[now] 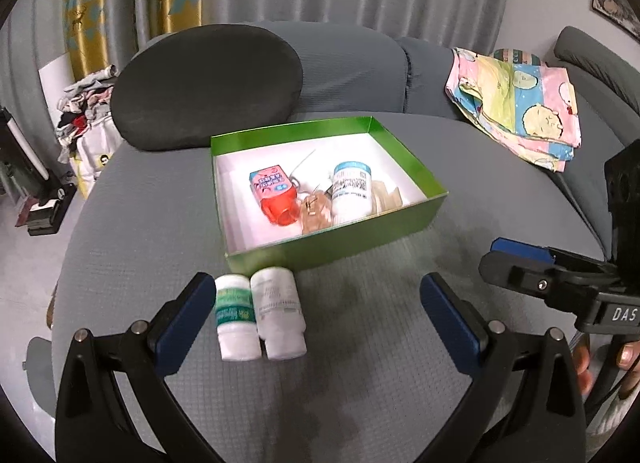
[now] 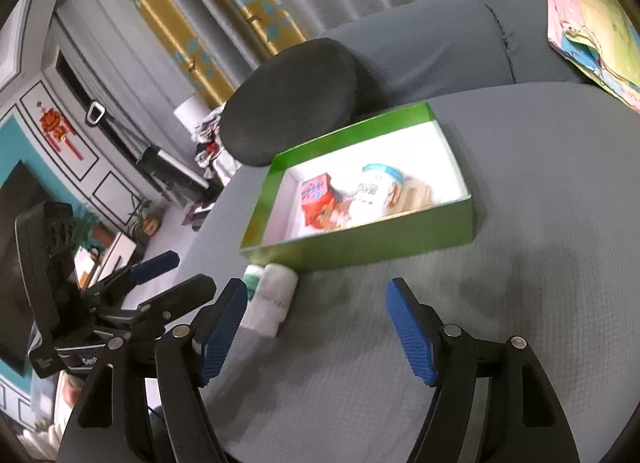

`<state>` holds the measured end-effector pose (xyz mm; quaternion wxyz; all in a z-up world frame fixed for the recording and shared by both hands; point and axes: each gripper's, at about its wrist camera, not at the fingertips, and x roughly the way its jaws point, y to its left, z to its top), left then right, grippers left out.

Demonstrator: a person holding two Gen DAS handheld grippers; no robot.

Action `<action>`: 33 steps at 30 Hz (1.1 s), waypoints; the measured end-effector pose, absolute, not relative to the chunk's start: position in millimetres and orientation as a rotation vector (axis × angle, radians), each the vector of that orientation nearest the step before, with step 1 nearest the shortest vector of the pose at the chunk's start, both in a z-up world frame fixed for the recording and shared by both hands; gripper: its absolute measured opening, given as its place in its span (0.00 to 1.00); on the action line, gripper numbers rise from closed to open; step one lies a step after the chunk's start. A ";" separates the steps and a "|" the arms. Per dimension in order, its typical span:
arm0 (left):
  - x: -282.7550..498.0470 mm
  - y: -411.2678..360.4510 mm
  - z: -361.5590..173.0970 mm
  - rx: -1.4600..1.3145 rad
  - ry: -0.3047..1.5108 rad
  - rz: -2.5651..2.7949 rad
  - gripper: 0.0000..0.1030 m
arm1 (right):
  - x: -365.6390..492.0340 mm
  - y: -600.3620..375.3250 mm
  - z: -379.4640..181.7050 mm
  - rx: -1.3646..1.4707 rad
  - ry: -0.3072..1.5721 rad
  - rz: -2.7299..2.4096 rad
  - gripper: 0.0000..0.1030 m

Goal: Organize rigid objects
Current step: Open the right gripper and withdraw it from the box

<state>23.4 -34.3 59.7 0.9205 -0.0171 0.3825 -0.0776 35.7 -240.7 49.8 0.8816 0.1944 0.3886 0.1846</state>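
Both grippers hang empty over the grey cushion: the left gripper (image 1: 316, 307) spread wide, the right gripper (image 2: 316, 327) partly apart. Two white bottles (image 1: 260, 317) lie side by side, touching, just before the green box (image 1: 332, 239), long axes pointing toward it.

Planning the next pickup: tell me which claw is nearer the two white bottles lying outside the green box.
Left. The left claw is open around the two white bottles, which lie by its left finger. The right claw is open too, with the bottles just outside its left finger.
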 end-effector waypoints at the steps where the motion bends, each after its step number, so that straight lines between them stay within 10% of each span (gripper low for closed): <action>1: 19.9 -35.1 59.4 -0.032 0.787 -0.159 0.99 | 32.8 -238.9 50.1 0.406 0.809 0.389 0.71; 33: -21.0 -23.2 12.0 -0.011 0.850 -0.113 0.99 | 29.7 -179.4 30.3 0.366 0.904 0.439 0.71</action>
